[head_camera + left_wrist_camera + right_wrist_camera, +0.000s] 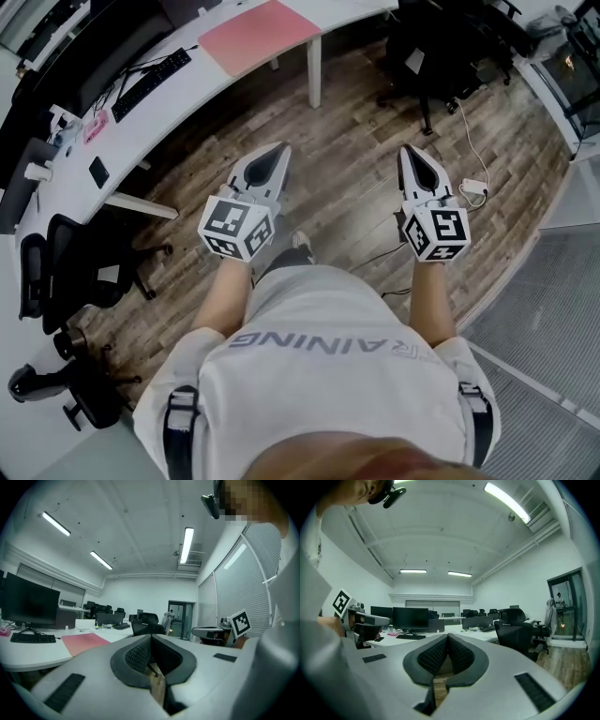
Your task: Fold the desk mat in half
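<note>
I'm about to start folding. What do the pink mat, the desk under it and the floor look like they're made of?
Desk mat: a flat, matte pink sheet, probably soft plastic or faux leather; it is too far off to be sure.
Desk: a smooth white top, likely laminate.
Floor: brown planks with visible grain, either wood or wood-look vinyl.

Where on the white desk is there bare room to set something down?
The desk is bare along its front edge, from the keyboard to the pink desk mat. Its left end is crowded: small pink item, dark flat item.
</note>
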Motion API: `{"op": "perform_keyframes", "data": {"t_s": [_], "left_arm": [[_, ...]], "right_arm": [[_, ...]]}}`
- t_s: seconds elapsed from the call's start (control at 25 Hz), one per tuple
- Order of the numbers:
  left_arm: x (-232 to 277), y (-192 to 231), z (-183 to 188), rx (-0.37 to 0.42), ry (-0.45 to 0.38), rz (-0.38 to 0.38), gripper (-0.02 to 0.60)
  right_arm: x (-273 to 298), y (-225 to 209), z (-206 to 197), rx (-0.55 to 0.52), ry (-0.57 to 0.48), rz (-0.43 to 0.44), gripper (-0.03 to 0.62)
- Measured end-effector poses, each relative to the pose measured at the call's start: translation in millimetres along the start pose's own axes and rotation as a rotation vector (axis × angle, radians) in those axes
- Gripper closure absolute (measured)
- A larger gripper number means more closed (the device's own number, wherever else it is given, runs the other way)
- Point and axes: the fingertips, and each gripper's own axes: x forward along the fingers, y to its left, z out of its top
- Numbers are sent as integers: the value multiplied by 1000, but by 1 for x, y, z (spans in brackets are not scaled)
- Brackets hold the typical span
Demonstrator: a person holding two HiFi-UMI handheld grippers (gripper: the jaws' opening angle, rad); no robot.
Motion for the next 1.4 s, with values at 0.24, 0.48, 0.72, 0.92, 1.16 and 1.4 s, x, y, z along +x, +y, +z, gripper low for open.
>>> {"op": "perform_keyframes", "data": {"t_s": [0.24,0.48,0.72,0.92,1.16,1.4], "left_arm": [[41,57,6,-18,21,-13,554],[61,114,9,-31,31,-11,554],[68,161,8,-71,17,32,554],[79,188,10,-86,10,54,554],[105,220,11,-89,9,104,554],[146,249,11,-85,30,170,554]], "right_arm": [[71,-14,5,19,17,-27,571],[138,0,-3,22,68,-12,571],[190,18,-10,5,114,43,571],[230,20,2,-13,102,76,571],[275,9,-4,-6,116,125,571],[337,-17,-9,20,120,188,571]]}}
